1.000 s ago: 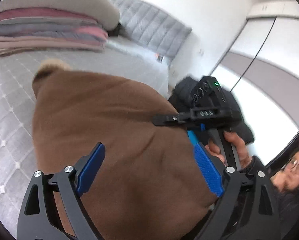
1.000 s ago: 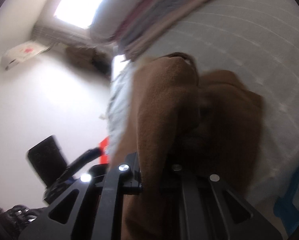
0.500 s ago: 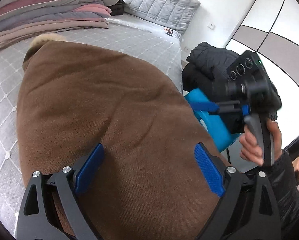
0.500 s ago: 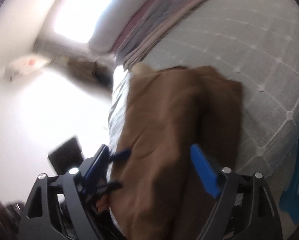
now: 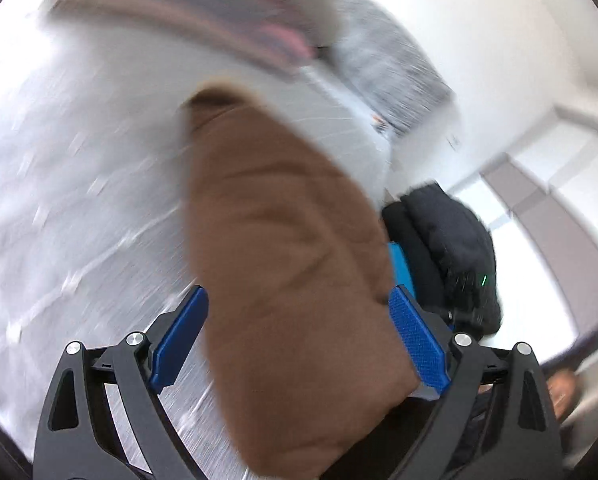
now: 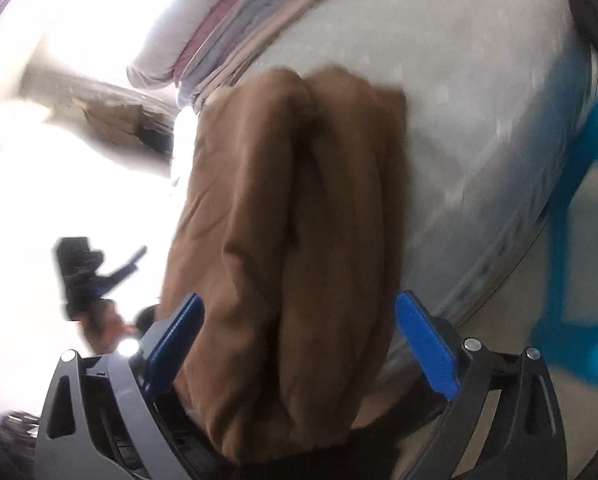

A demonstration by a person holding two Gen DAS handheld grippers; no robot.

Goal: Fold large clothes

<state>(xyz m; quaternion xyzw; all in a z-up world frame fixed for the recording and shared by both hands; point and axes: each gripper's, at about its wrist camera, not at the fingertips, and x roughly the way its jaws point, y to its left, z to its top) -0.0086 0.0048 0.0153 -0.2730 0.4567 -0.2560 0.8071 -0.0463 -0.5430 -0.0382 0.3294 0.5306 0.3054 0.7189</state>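
A brown coat (image 5: 283, 208) lies folded in a long bundle on the grey quilted bed (image 5: 79, 180). My left gripper (image 5: 297, 296) hovers over the coat's near end, open, its blue pads (image 5: 179, 336) wide apart and off the cloth. In the right wrist view the coat (image 6: 299, 200) shows two long folds side by side. My right gripper (image 6: 299, 300) is over its near end, its jaws opening; the coat lies below between them and the pads (image 6: 427, 344) do not press it. The left gripper's body (image 6: 87, 276) shows at the left, held by a hand.
Folded blankets (image 5: 219, 8) are stacked at the head of the bed (image 6: 479, 120), with a padded headboard (image 5: 391, 76) behind. A black jacket (image 5: 447, 240) lies on something blue (image 5: 401, 264) beside the bed. That blue object (image 6: 579, 240) fills the right wrist view's right edge. Both views are motion-blurred.
The right gripper was shut on the brown cloth and has let go, its jaws now wide. Both grippers have drawn back toward the coat's near end, and the left one has rolled.
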